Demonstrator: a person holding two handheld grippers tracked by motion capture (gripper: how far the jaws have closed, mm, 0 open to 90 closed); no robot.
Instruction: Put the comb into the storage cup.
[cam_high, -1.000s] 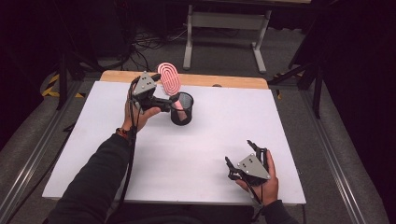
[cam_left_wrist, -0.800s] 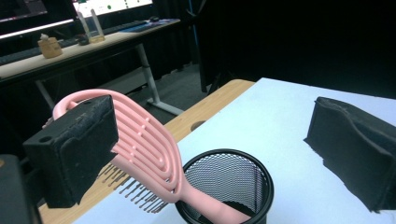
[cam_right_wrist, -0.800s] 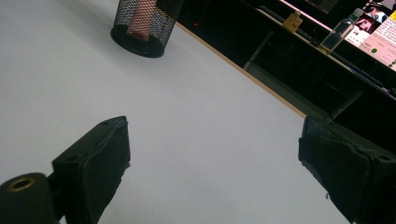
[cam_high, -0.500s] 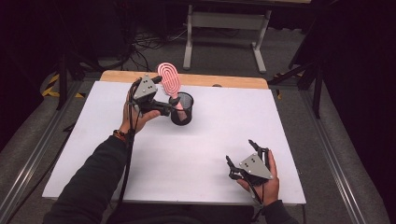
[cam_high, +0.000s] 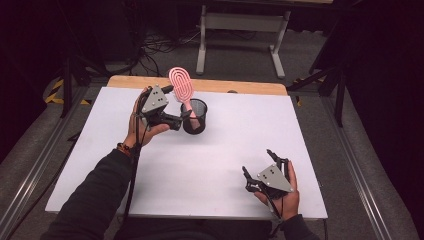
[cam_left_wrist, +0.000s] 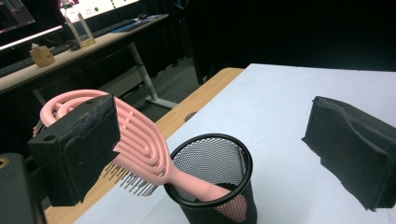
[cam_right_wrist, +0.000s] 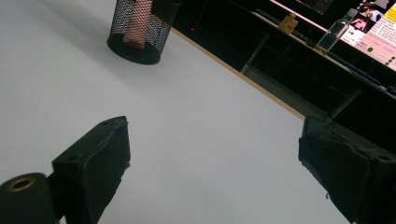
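Note:
A pink hairbrush (cam_high: 181, 86) stands handle-down in a black mesh cup (cam_high: 195, 118) at the back of the white table (cam_high: 225, 150), its head leaning out to the left. My left gripper (cam_high: 172, 106) hovers just left of the cup, open. In the left gripper view the brush (cam_left_wrist: 140, 144) leans behind the left jaw, and the cup (cam_left_wrist: 215, 196) sits in the wide gap between the jaws of the gripper (cam_left_wrist: 219, 140); neither pad presses on anything. My right gripper (cam_high: 260, 164) rests near the front right, open and empty (cam_right_wrist: 215, 158), with the cup (cam_right_wrist: 140, 32) far ahead.
A wooden strip (cam_high: 240, 86) runs along the table's back edge. Beyond it stand a grey metal frame (cam_high: 240, 30) and loose cables (cam_high: 155, 47) on the floor. A desk with a bottle (cam_right_wrist: 332, 30) and a screen lies past the right side.
The left gripper has drawn back a little from the cup toward the left. The brush, the cup and the right gripper have stayed in place.

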